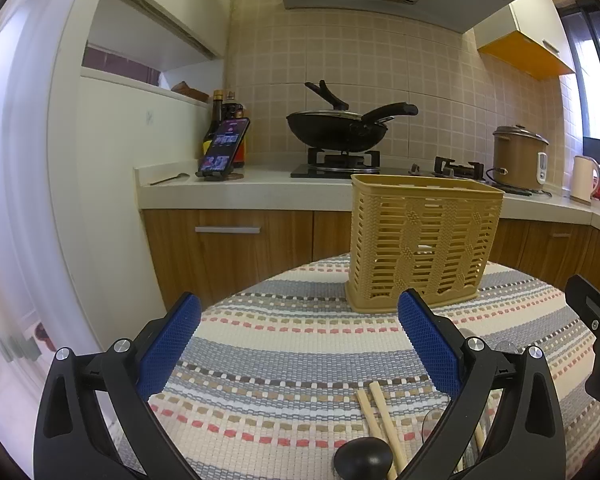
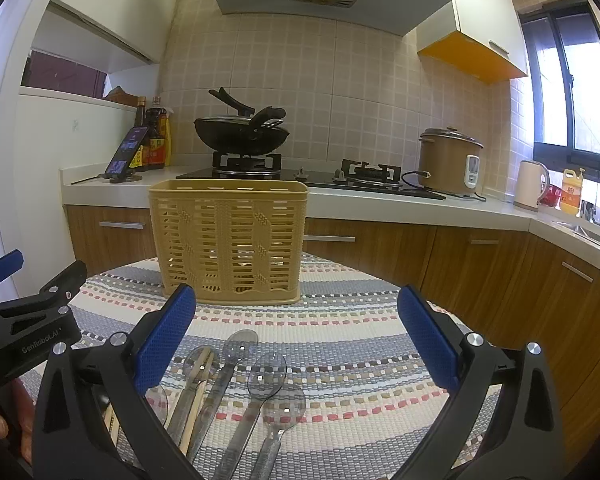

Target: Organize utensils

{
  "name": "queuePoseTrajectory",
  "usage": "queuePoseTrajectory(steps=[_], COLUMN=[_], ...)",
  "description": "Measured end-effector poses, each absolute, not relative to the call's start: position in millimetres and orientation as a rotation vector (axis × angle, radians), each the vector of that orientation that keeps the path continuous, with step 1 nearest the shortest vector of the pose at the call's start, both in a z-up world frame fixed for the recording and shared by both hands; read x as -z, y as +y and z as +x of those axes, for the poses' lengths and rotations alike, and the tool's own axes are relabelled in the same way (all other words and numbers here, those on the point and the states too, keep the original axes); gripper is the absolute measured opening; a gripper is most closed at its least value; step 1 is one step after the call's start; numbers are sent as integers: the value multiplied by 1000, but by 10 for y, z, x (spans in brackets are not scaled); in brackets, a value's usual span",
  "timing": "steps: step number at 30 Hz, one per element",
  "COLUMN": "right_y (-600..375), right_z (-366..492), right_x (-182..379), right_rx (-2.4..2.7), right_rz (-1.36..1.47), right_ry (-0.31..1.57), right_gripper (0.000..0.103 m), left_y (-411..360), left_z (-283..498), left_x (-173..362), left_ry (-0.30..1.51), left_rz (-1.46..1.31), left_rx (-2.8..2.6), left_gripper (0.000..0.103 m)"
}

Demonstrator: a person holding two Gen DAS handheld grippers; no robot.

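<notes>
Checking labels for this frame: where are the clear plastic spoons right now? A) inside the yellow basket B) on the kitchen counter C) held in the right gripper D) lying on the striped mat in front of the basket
D: the clear spoons lie flat on the striped mat, nearer the camera than the yellow basket, between the open fingers of the right gripper, which touch nothing.

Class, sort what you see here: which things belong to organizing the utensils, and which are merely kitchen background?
Belong to the job:
yellow slatted basket
clear plastic spoons
wooden chopsticks
left gripper, open
right gripper, open

Just lying about:
black wok
rice cooker
phone
sauce bottles
white kettle
</notes>
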State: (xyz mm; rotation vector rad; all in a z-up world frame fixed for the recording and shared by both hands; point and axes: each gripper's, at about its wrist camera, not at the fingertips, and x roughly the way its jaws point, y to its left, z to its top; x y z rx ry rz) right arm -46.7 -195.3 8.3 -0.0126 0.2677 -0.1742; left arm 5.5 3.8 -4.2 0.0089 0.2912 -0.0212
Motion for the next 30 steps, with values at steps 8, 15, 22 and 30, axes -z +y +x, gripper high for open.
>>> queuePoseTrajectory(steps=[8,15,22,30], right_y=[-1944,-1933,-2009,-2200], right_z=[-450,-425,-293,-188], right_x=[-85,-74,1,16], right_rx=[174,206,306,195], right_rz=[-18,-25,-43,64], right_ry=[273,276,327,519], right_gripper=[96,96,96,63], left_y=[49,66,287,758], left_z=[56,67,160,242], left_x=[43,39,37,-41], left_ry=[300,300,367,683], left_rz=[-2,-6,-109,-188], left_rx=[19,20,98,252], left_gripper=[96,96,95,82])
